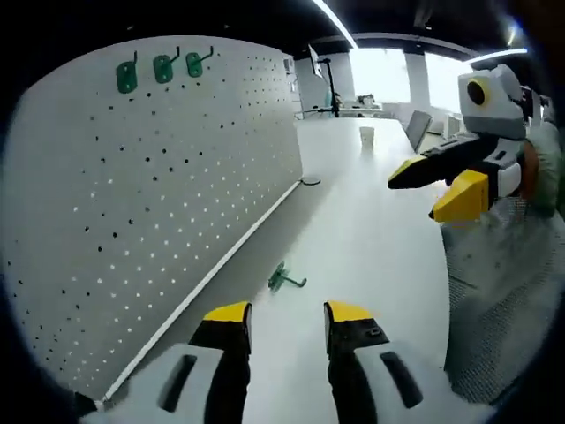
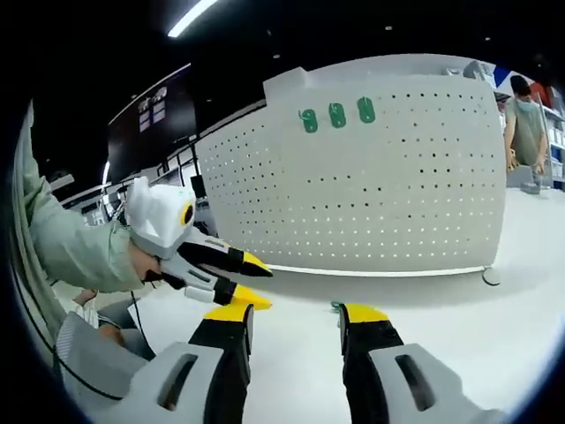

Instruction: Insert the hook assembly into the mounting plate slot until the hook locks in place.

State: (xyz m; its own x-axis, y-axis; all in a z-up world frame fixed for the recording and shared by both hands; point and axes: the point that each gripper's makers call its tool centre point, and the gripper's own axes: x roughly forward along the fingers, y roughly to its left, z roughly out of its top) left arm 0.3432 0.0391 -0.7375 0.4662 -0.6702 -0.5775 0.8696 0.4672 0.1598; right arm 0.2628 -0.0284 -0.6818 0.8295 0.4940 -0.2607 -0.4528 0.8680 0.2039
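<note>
A green hook [image 1: 286, 280] lies loose on the white table [image 1: 380, 221], just ahead of my left gripper [image 1: 287, 313], which is open with nothing between its jaws. The white pegboard [image 1: 159, 194] stands upright on the left with three green hooks [image 1: 162, 68] hung near its top. My right gripper [image 1: 437, 193] hangs in the air at the right, open and holding nothing. In the right gripper view the pegboard [image 2: 388, 177] faces me with the three hooks [image 2: 337, 115] high up, my right gripper [image 2: 296, 314] is open, and a bit of the loose hook [image 2: 336, 306] peeks between its jaws. The left gripper [image 2: 252, 281] comes in from the left.
A person's pale green sleeve [image 2: 71, 247] holds the left gripper. Another person [image 2: 528, 124] stands at the far right by the table end. A small cup [image 1: 366, 135] and a laptop [image 1: 417, 130] sit far down the table. Grey mesh fabric [image 1: 503, 309] lies at the right.
</note>
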